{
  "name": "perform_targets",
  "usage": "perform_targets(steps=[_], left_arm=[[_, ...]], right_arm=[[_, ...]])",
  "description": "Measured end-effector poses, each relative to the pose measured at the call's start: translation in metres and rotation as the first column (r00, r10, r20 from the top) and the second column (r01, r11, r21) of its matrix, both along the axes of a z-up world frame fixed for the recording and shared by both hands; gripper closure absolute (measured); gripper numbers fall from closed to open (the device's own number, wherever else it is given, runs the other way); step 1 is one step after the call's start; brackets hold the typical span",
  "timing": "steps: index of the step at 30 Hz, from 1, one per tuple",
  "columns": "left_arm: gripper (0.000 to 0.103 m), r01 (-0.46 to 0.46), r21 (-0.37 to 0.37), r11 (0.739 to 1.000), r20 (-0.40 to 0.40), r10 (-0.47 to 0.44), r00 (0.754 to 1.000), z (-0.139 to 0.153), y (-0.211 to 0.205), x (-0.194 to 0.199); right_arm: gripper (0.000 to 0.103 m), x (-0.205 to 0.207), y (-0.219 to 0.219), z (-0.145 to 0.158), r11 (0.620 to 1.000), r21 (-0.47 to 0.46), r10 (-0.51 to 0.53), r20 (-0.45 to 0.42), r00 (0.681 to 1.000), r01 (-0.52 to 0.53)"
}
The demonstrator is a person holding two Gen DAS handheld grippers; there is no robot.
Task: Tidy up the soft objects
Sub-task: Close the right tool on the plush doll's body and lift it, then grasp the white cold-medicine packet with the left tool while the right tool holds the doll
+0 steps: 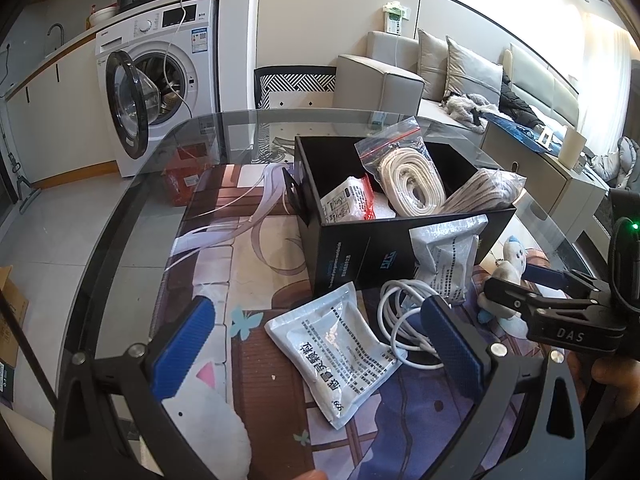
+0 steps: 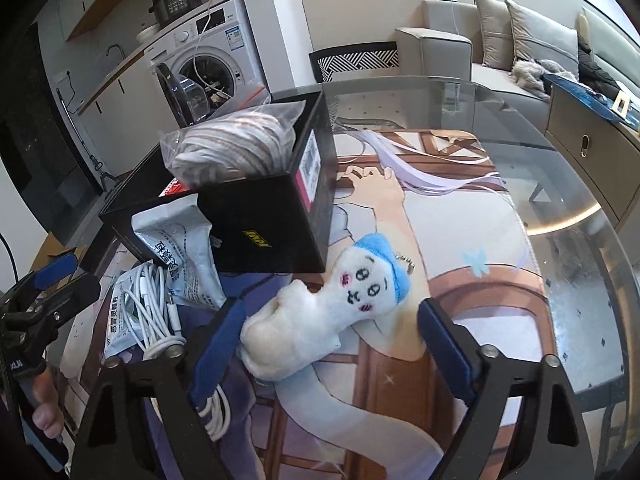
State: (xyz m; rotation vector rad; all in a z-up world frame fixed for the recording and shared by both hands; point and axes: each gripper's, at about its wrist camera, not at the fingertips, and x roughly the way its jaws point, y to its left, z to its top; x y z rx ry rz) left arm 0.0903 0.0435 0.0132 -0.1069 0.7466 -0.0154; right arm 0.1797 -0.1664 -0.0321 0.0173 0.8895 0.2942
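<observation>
Plush: white stuffed figure with blue cap and drawn face [image 2: 320,312], lying on the printed mat of the glass worktop [image 2: 580,264], just beside the front corner of the black cardboard box [image 2: 264,224], at about 11 o'clock from the right tool [image 2: 332,340]; right tool wide open, holding nothing, blue pads [image 2: 218,344] straddling the plush body, left pad close to the torso, contact not certain. Likely very light, squashy, non-slip fabric, nothing fragile; best taken across the fat white torso rather than the thin neck or the bead chain by the cap at 1 o'clock; expected to sag at the head once lifted.

Left tool [image 1: 320,336] also wide open and empty, poised over a flat white printed sachet [image 1: 332,348]; coiled white cable [image 1: 400,320] at 1 o'clock of it, a second sachet [image 1: 448,256] leaning on the box wall. Sachet probably slick and limp; cable springy, liable to uncoil. Already in the box: bagged cream rope [image 1: 412,184], striped bagged bundle [image 1: 480,192].
</observation>
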Motion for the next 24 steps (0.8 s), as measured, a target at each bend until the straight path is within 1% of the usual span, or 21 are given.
perform_targets(steps=[1,3,5,7,8,9,14,18,21,24], left_arm=[[0.0,0.0,0.001,1.0,-0.001,0.0,1.0,0.0,0.0,0.0],[0.0,0.0,0.0,1.0,-0.002,0.0,1.0,0.0,0.0,0.0],[0.0,0.0,0.0,1.0,-0.002,0.0,1.0,0.0,0.0,0.0],[0.0,0.001,0.001,1.0,-0.002,-0.001,1.0,-0.001,0.0,0.001],[0.0,0.001,0.001,1.0,-0.002,-0.001,1.0,-0.001,0.0,0.001],[0.0,0.001,0.001,1.0,-0.003,-0.001,1.0,-0.001,0.0,0.001],[0.0,0.005,-0.007,1.0,-0.007,-0.005,1.0,-0.001,0.0,0.001],[0.0,0.006,-0.011,1.0,-0.014,-0.006,1.0,-0.002,0.0,0.001],[0.0,0.0,-0.018,1.0,-0.024,-0.001,1.0,-0.003,0.002,0.001],[0.0,-0.014,-0.019,1.0,-0.055,0.013,0.998,-0.007,0.003,0.004]], right_arm=[[0.019,0.001,0.001,0.0,1.0,-0.004,0.0,0.001,1.0,0.0],[0.028,0.001,0.002,0.0,1.0,-0.003,0.006,0.003,1.0,-0.006],[0.033,0.0,0.003,0.0,1.0,-0.006,0.017,0.002,1.0,-0.017],[0.046,0.0,0.004,0.001,0.999,0.013,0.039,-0.001,0.999,-0.039],[0.054,-0.001,0.005,0.001,0.999,0.017,0.046,-0.003,0.999,-0.046],[0.058,-0.002,0.006,0.001,0.998,0.017,0.056,-0.001,0.998,-0.056],[0.061,-0.008,0.006,0.003,0.997,0.027,0.068,0.01,0.998,-0.068],[0.061,-0.013,0.003,0.007,0.998,0.034,0.061,0.024,0.998,-0.061],[0.061,-0.021,-0.001,0.013,0.998,0.028,0.052,0.057,0.997,-0.054],[0.061,-0.024,-0.003,0.018,0.998,0.025,0.048,0.085,0.995,-0.05]])
